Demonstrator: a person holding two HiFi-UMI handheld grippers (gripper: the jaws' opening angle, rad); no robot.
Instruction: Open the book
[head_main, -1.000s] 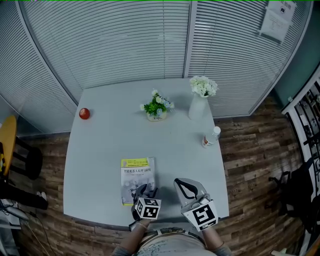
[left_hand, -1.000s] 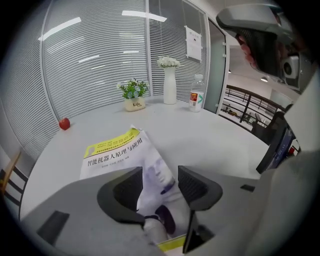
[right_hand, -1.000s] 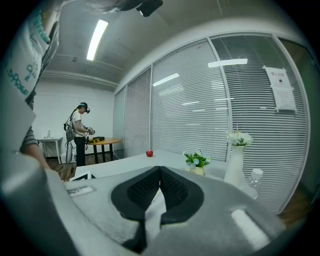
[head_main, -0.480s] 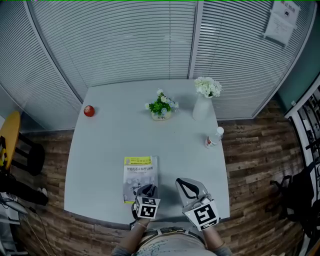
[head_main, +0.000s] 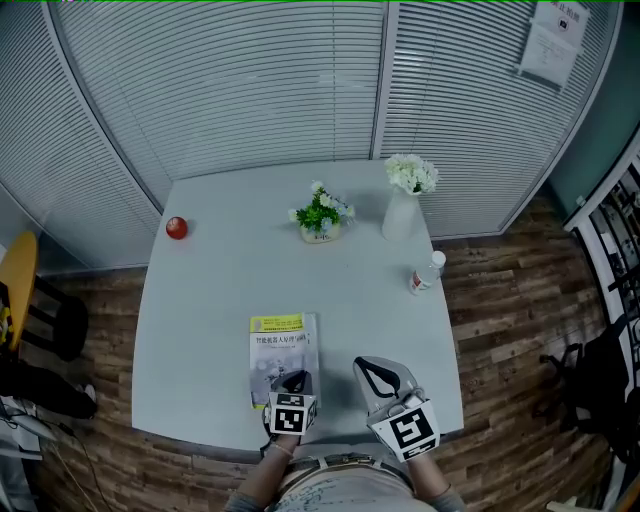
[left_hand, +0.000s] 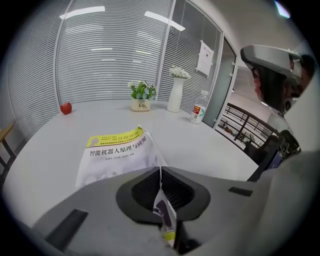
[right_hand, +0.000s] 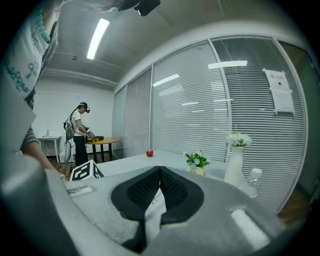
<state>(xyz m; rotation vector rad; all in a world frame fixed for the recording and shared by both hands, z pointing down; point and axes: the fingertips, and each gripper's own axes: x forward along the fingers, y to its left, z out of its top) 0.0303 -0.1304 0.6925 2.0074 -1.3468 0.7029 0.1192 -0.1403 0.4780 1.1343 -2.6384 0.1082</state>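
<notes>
Two grippers show at the bottom of the head view, over the near edge of the pale tabletop (head_main: 220, 300). The book (head_main: 283, 350), with a yellow band across its top, lies flat just left of centre, its lower right corner under the left gripper (head_main: 294, 380). That gripper's fingers have just been closing and now pinch the cover's corner (left_hand: 162, 207), which stands lifted as a thin fold between them. Just to its right, the right gripper (head_main: 364, 364) is held beside the book, fingers pressed together on nothing. Farther up the frame stand a red apple (head_main: 176, 228), a small potted plant (head_main: 320, 214), a white vase (head_main: 400, 212) and a bottle (head_main: 424, 273).
</notes>
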